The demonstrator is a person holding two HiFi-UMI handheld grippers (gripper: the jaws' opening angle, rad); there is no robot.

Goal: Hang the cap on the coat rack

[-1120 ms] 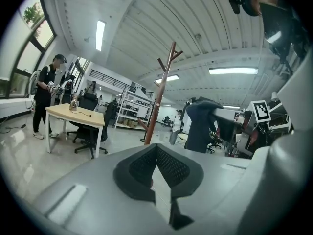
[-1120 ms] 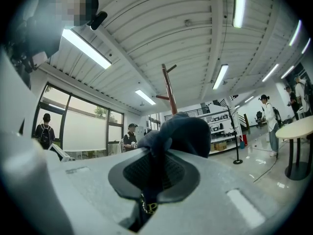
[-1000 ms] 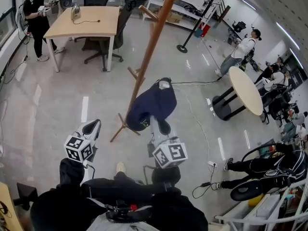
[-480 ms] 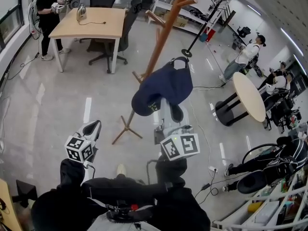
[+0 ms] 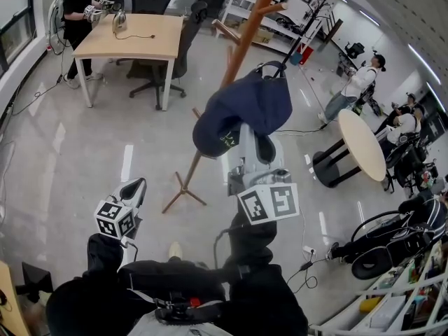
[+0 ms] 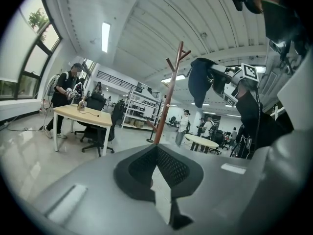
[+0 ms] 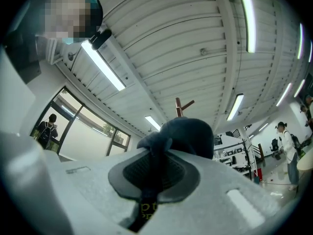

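Right gripper (image 7: pixel 154 166) fingers clamping navy cap (image 5: pixel 252 103), holding it up beside coat rack (image 5: pixel 241 44); left gripper (image 6: pixel 156 153) fingers sitting closed, empty.

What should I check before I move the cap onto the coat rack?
1. Grip: right gripper is shut on the cap fabric: ok.
2. Free peg: the upper pegs on the coat rack are bare: ok.
3. Cap hung on a peg: it is held in the air beside the rack: not ok.
4. Left gripper out of the way: low, nothing between its jaws, apart from the cap: ok.
5. Cap's opening facing a peg: cannot tell.
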